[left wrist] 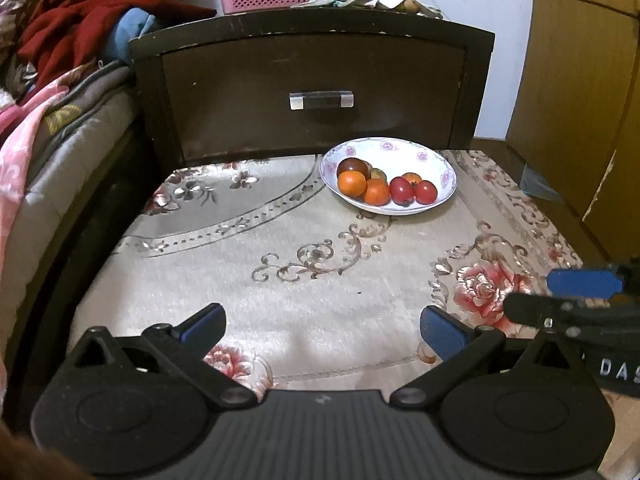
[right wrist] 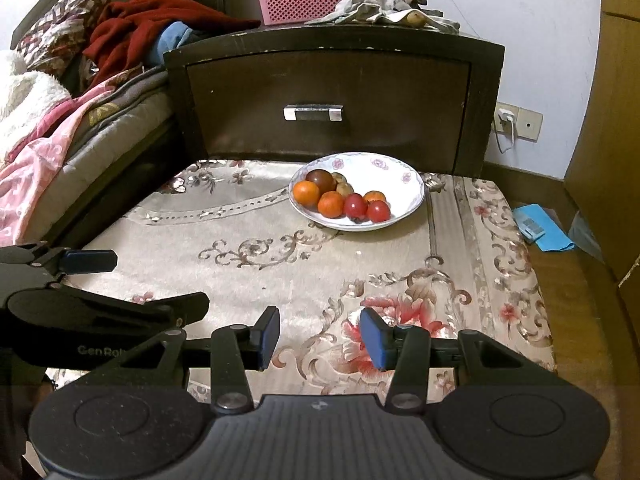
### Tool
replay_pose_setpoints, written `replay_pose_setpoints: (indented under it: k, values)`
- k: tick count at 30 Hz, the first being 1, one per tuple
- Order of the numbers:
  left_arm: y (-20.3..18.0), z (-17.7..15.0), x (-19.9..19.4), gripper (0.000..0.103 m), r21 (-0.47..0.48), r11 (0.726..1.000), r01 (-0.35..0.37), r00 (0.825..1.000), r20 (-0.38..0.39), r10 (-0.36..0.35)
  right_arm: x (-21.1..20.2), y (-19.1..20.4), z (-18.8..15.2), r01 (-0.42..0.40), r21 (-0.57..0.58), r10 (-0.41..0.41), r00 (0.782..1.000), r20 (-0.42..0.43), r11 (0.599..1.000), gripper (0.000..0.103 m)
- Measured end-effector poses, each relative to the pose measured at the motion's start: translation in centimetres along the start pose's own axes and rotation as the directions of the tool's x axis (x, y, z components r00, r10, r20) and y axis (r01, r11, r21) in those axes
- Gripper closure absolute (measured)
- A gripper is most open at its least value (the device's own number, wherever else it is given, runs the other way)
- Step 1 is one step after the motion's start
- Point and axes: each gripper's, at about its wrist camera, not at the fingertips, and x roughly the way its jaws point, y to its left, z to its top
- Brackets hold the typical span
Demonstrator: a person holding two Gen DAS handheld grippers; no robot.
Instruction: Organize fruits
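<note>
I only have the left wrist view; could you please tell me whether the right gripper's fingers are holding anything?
Observer: No, the right gripper is open above the tablecloth, with nothing between its fingers.
Operator: Thank you. Is there anything on the wall to the right of the nightstand?
Observer: Yes, a wall socket with a white charger plugged in.

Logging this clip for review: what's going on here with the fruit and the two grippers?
A person holds two grippers over a floral tablecloth. All the fruit sits in a white bowl at the far side: oranges, red tomatoes, one dark tomato. The left gripper and the right gripper both have empty, open fingers, well short of the bowl. Nothing is picked up.
</note>
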Motion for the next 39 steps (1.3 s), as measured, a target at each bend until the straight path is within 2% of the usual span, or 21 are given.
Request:
replay_pose_setpoints:
  k: [4, 11, 16, 23, 35, 39]
  values:
    - [0.3, -0.3, -0.1, 0.0, -0.057, 0.998, 0.023, 0.999, -0.022, -0.025, -0.3, -0.2, -0.5, -0.006, 0.023, 0.006, 1.0, -0.009, 1.0, 0.063]
    - [-0.9, -0.9, -1.0, 0.0, -0.01, 1.0, -0.024, 1.0, -0.005, 0.024, -0.8, -0.1, -1.2, -0.007, 0.033, 0.007, 1.0, -0.014, 0.999, 0.063]
    - [-0.8, -1.2, -1.6, 0.0, -0.027, 0.999, -0.018, 1.0, -0.007, 0.018, -1.4, -0.2, -1.6, -0.008, 0.05, 0.009, 1.0, -0.012, 0.999, 0.061]
    - [-0.9, -1.8, -2.5, 0.0, -0.015, 0.999, -0.044, 0.999, 0.015, 0.045, -1.9, -0.2, -2.1, -0.018, 0.069, 0.019, 1.0, -0.017, 0.997, 0.061]
    - [-0.6, -2.6, -3.0, 0.0, -0.036, 0.999, -0.04, 0.999, -0.035, 0.039, -2.5, 0.5, -2.8, -0.025, 0.061, 0.026, 0.999, -0.022, 0.998, 0.061]
    - [-0.6, -2.8, -3.2, 0.0, -0.029, 0.999, -0.039, 0.999, -0.03, 0.038, -2.7, 0.5, -3.0, -0.027, 0.059, 0.029, 0.999, -0.024, 0.998, 0.061]
